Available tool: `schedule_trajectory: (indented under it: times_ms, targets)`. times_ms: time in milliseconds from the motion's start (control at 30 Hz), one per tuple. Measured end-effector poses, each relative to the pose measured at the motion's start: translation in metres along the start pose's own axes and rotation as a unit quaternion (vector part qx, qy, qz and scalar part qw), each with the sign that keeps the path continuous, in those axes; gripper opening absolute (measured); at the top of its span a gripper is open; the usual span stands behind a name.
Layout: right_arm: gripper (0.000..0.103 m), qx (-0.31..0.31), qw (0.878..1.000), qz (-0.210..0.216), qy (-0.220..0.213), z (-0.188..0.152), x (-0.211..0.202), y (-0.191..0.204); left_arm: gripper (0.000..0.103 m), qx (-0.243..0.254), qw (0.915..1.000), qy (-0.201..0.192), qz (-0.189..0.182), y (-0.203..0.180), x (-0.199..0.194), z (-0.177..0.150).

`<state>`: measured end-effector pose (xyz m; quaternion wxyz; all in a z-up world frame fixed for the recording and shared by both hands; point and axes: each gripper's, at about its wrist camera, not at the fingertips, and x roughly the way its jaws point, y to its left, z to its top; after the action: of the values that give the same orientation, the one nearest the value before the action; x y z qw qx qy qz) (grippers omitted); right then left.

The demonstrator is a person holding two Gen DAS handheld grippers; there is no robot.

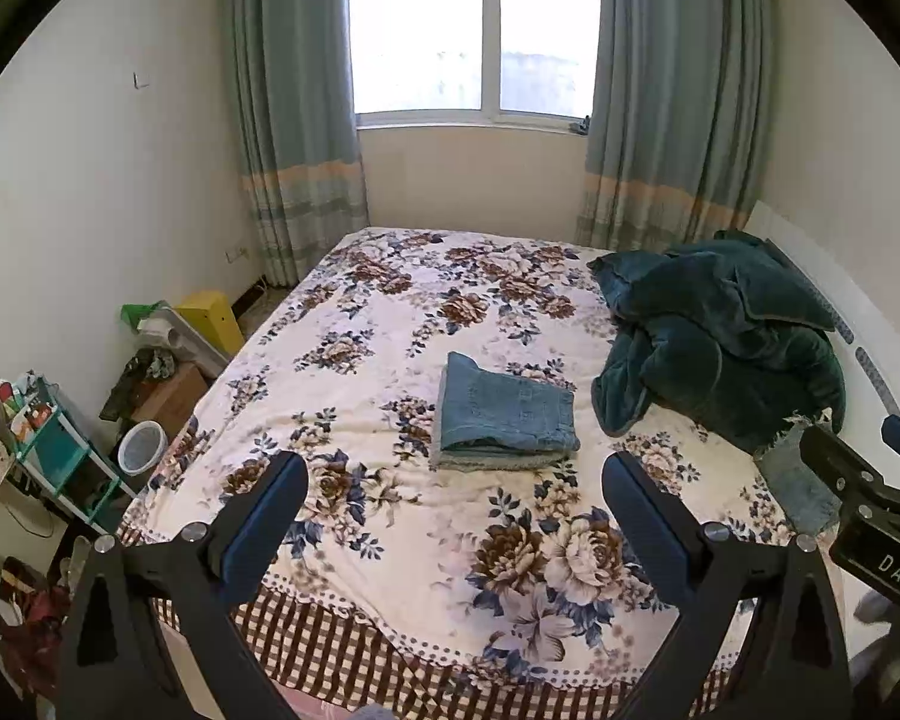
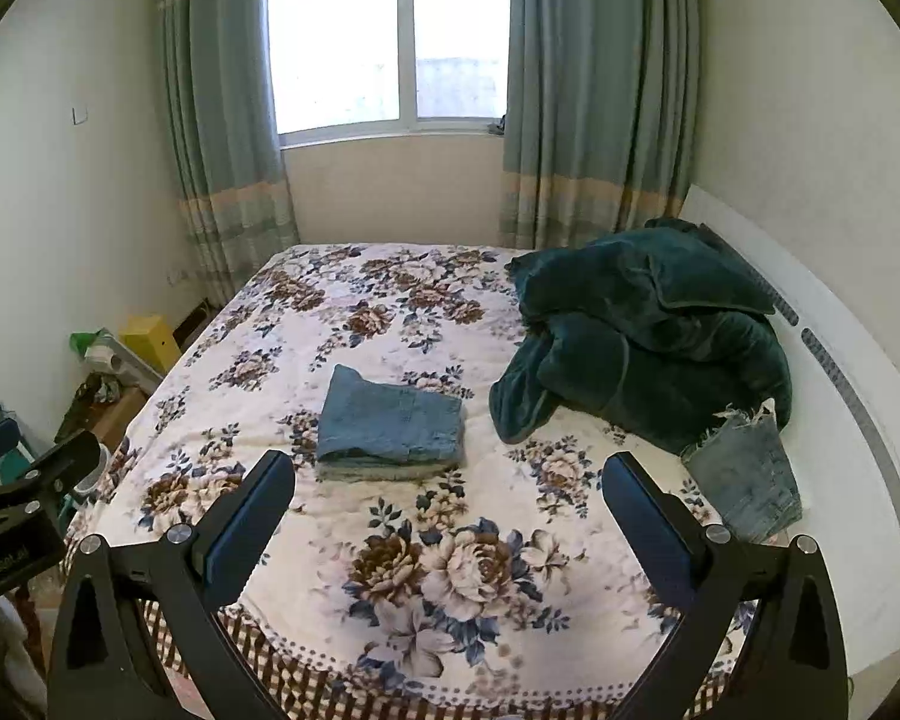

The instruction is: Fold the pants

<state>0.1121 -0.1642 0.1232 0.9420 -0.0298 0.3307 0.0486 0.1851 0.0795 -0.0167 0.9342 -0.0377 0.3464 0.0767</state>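
Note:
Folded blue denim pants (image 1: 504, 417) lie in a neat stack in the middle of the floral bed; they also show in the right wrist view (image 2: 393, 423). My left gripper (image 1: 455, 468) is open and empty, held above the bed's near end, short of the pants. My right gripper (image 2: 449, 471) is open and empty, likewise short of the pants. The right gripper's body shows at the right edge of the left wrist view (image 1: 870, 504). Another denim piece (image 2: 744, 480) with a frayed hem lies at the bed's right side.
A rumpled dark green blanket (image 2: 648, 330) lies at the bed's far right by the white headboard (image 2: 840, 360). Left of the bed are a yellow box (image 1: 210, 318), a white bin (image 1: 141, 447) and a teal shelf (image 1: 48, 438). Curtains and a window are behind.

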Motion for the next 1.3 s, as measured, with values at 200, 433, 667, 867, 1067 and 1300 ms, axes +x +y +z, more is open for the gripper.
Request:
schedule_trajectory:
  times_ms: [200, 433, 667, 867, 1067, 1300]
  targets:
    - [0.103, 0.003, 1.000, -0.003, 0.000, 0.001, 0.001, 0.000, 0.103, 0.007, 0.9999, 0.002, 0.007, -0.004, -0.001, -0.002]
    - [0.103, 0.004, 1.000, 0.007, 0.015, 0.004, 0.016, -0.003, 0.103, 0.012, 0.9998, 0.000, 0.016, -0.003, -0.004, -0.004]
    - [0.103, 0.007, 1.000, 0.012, 0.018, 0.002, 0.019, -0.003, 0.103, 0.013, 0.9998, 0.001, 0.016, -0.001, -0.003, -0.002]
    - [0.103, 0.008, 1.000, 0.013, 0.020, 0.003, 0.019, -0.002, 0.103, 0.014, 0.9997, 0.006, 0.017, 0.000, -0.006, -0.004]
    - [0.103, 0.007, 1.000, 0.015, 0.024, 0.000, 0.020, 0.003, 0.103, 0.015, 0.9997, 0.006, 0.016, 0.000, -0.007, -0.006]
    - [0.103, 0.011, 0.999, 0.017, 0.025, -0.004, 0.019, 0.003, 0.103, 0.014, 0.9998, 0.005, 0.015, 0.000, -0.007, -0.005]
